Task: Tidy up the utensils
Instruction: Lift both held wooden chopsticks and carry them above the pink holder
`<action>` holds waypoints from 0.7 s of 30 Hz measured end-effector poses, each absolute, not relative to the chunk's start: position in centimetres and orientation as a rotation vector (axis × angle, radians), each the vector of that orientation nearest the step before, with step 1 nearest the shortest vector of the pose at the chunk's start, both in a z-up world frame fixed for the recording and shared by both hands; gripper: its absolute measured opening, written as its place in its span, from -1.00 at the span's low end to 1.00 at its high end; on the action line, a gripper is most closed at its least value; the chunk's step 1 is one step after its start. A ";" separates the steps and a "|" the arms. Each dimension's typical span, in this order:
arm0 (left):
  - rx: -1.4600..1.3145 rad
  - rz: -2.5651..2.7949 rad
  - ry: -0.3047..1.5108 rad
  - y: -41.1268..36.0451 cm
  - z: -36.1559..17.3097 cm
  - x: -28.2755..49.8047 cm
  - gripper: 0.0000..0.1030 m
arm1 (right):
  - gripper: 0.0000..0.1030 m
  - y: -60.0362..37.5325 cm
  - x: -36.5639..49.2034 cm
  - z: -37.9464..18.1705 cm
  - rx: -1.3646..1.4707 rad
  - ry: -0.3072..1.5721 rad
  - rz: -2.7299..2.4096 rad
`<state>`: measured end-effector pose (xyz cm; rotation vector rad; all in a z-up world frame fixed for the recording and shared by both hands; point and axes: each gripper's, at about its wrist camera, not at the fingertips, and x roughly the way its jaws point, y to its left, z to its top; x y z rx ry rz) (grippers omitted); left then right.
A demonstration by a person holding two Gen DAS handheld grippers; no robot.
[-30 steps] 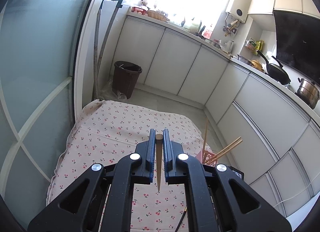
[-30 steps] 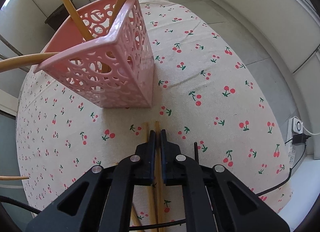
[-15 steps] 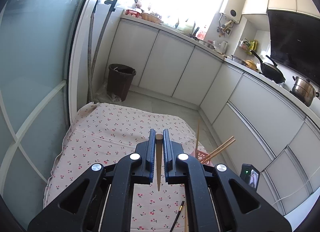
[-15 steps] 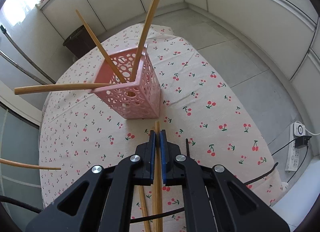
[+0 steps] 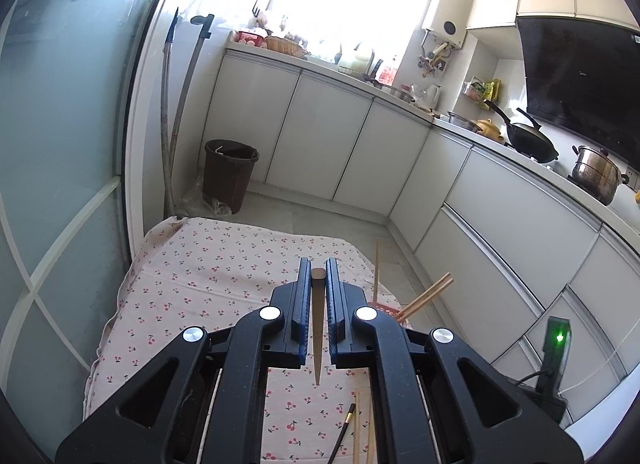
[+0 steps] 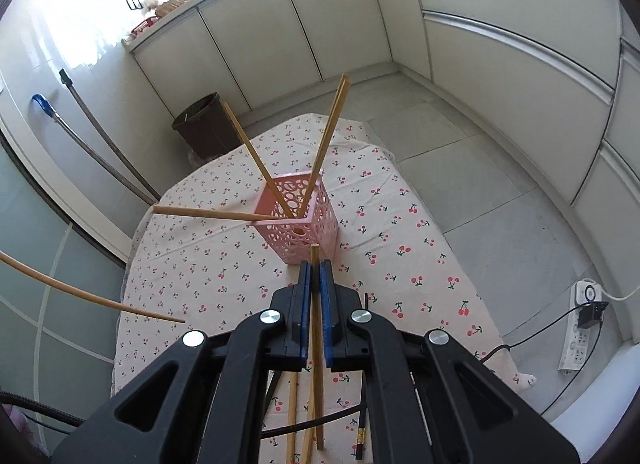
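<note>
A pink perforated holder (image 6: 301, 224) stands on the cherry-print tablecloth (image 6: 400, 240) with several wooden chopsticks (image 6: 256, 160) leaning out of it. My right gripper (image 6: 315, 264) is shut on a wooden chopstick (image 6: 316, 304), held above the table just short of the holder. My left gripper (image 5: 318, 264) is shut on a darker wooden chopstick (image 5: 317, 328), held high over the table; its long end shows at the left of the right wrist view (image 6: 88, 296). The holder's rim (image 5: 386, 310) peeks out right of the left gripper.
More chopsticks (image 6: 292, 408) and a black chopstick (image 6: 362, 424) lie on the cloth under the grippers. A brown bin (image 5: 229, 174) stands beyond the table. White cabinets (image 5: 320, 140) line the room. A power strip (image 6: 582, 332) lies on the floor at right.
Both grippers have risen and pulled back from the table. The right gripper lifted its chopstick off the cloth, so the holder now looks smaller and farther.
</note>
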<state>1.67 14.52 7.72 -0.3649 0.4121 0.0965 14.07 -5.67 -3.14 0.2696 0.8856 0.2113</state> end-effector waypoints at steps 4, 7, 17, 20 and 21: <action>-0.365 0.076 0.418 13.4 7.9 1.8 -0.87 | -0.91 -7.0 12.3 -0.8 0.277 0.843 0.229; -0.359 0.054 0.407 12.3 8.7 2.1 -0.87 | -0.91 -8.1 11.5 1.1 0.297 0.800 0.234; -0.355 -0.041 0.352 8.6 13.6 6.0 -0.87 | -0.90 -11.6 11.6 10.4 0.368 0.591 0.249; -0.328 -0.042 0.344 7.1 14.5 8.3 -0.87 | -0.90 -12.2 12.0 12.5 0.377 0.545 0.251; -0.324 -0.044 0.349 6.6 14.6 9.2 -0.87 | -0.90 -12.4 12.2 13.1 0.380 0.533 0.254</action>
